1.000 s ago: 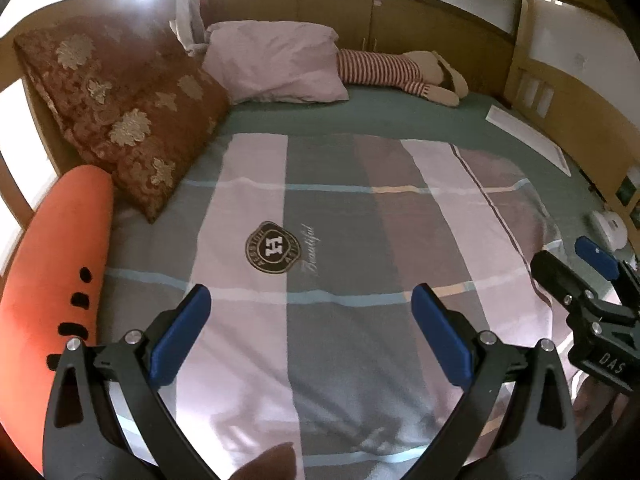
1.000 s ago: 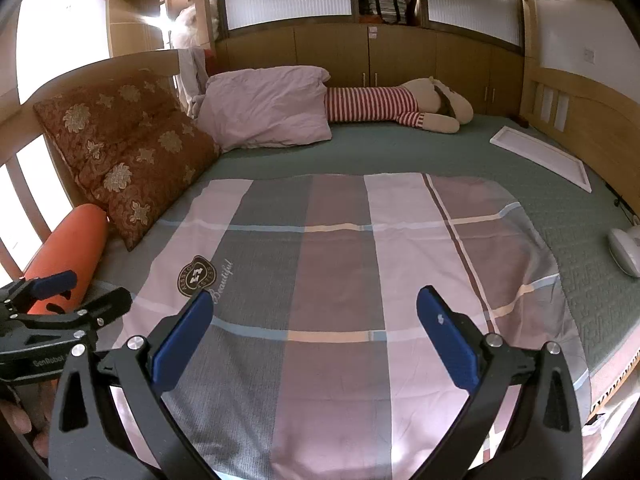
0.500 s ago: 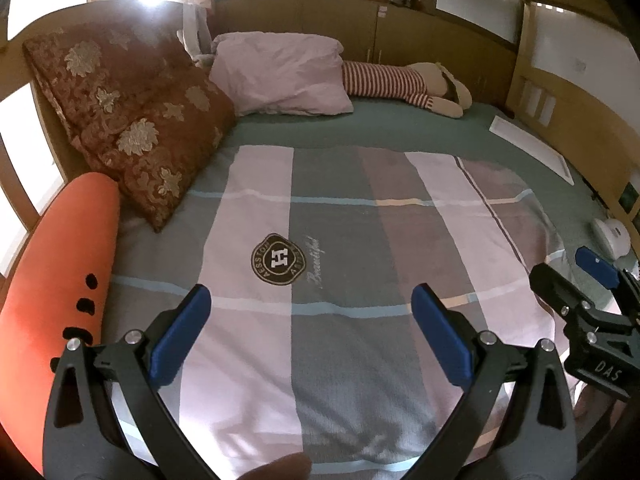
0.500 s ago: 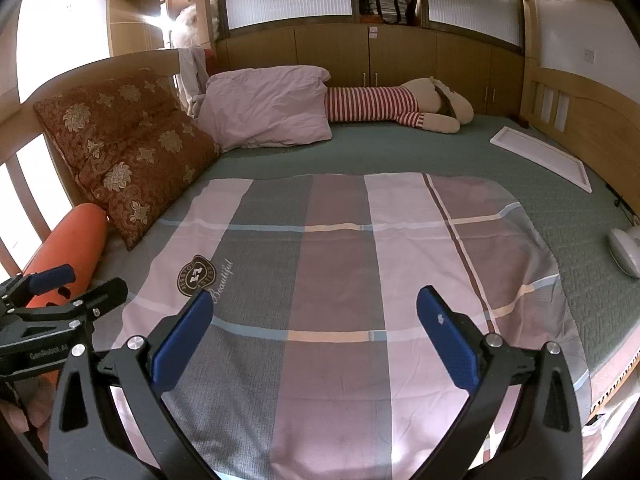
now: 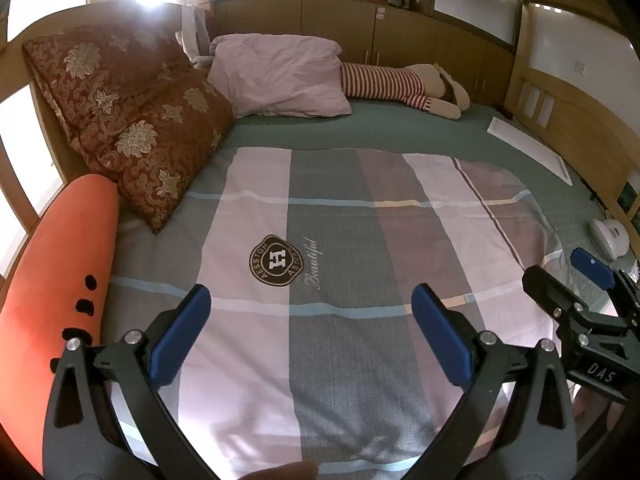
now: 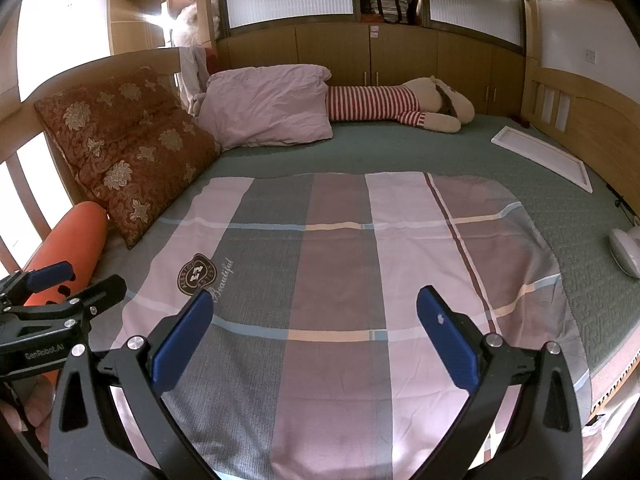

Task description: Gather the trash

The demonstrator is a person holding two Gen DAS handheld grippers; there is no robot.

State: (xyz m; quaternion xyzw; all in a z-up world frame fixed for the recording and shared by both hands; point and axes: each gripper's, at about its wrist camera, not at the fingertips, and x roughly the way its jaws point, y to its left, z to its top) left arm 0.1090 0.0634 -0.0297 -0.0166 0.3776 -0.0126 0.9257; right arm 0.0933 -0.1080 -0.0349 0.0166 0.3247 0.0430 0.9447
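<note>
No trash shows in either view. My left gripper [image 5: 308, 320] is open and empty above the near end of a checked blanket [image 5: 340, 240] on a bed. My right gripper [image 6: 312, 320] is open and empty above the same blanket [image 6: 340, 260]. The right gripper also shows at the right edge of the left wrist view [image 5: 576, 280]. The left gripper also shows at the left edge of the right wrist view [image 6: 68, 280].
A red floral cushion [image 5: 132, 120], a pink pillow [image 5: 280, 76] and a striped plush toy [image 5: 400, 88] lie at the head of the bed. An orange bolster [image 5: 60, 280] lies along the left side. A white flat panel [image 6: 544, 156] and a white round device [image 6: 626, 256] lie on the right.
The left gripper has drawn back and lifted slightly, so the blanket and cushion sit lower and farther in its view. The right gripper has hardly moved. Both stay open.
</note>
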